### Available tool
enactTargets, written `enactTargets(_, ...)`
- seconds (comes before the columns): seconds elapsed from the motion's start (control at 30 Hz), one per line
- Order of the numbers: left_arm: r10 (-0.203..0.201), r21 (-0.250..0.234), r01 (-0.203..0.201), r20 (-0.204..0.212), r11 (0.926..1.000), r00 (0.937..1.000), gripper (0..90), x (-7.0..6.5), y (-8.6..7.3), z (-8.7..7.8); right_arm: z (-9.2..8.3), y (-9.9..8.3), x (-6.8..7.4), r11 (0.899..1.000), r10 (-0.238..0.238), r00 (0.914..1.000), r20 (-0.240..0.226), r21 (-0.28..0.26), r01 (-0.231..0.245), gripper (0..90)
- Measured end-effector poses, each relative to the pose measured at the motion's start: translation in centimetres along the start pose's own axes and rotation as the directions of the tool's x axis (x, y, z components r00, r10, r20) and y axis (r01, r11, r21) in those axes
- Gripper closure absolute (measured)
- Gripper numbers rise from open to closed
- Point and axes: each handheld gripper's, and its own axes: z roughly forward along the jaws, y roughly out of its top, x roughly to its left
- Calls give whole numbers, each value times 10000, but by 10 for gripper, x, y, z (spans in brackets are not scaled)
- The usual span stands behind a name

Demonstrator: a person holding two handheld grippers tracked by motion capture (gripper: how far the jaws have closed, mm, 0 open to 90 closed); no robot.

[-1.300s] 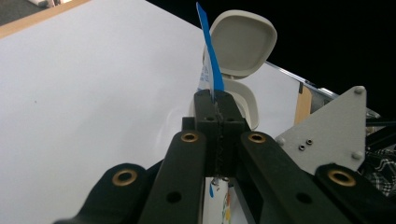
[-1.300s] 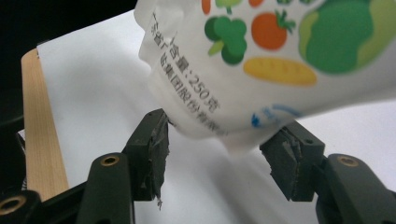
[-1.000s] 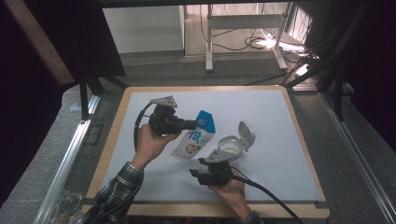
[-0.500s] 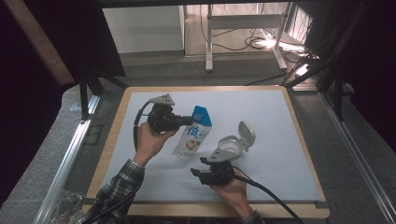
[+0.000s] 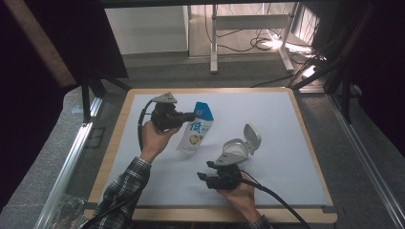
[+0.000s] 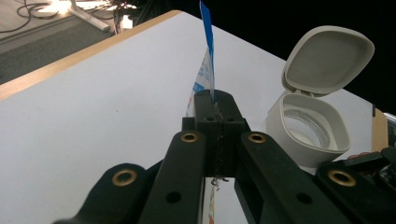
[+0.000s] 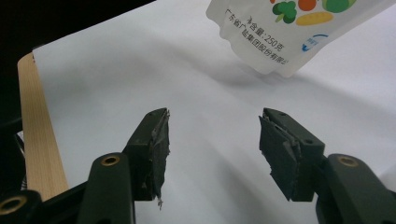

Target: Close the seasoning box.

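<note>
One printed pouch (image 5: 195,132) and one white flip-lid container (image 5: 240,147) are on the white table (image 5: 296,143). Two grippers are present: the left gripper (image 5: 190,116) and the right gripper (image 5: 204,176).

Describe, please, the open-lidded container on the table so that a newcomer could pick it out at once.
Start from the white table top with its wooden rim and go to the near right of its middle, just beyond the right gripper. There stands the pale grey container, its hinged lid tipped up and back. Unlike the flat printed pouch pinched by the left gripper, it is a rigid tub with a clear, glassy inside.
</note>
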Motion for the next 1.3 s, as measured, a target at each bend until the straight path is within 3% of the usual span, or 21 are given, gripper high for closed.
enactTargets(0.4,-214,-156,215,60,9996,9998,898,6,-16,-13,-5,0,1,9999,-141,9999,-51,53,141,432)
enactTargets(0.57,-374,-164,375,59,9992,9993,896,8,-23,-22,-5,0,4,10000,1,9993,-363,73,2,431)
enactTargets(0.83,-327,-9,327,68,9995,9994,892,6,-31,-33,-6,0,6,9999,2,9991,-432,144,4,432)
enactTargets(1.3,-466,-202,464,-122,9987,9988,871,2,-63,-56,-7,-2,9,9982,-275,9988,-394,524,295,432)
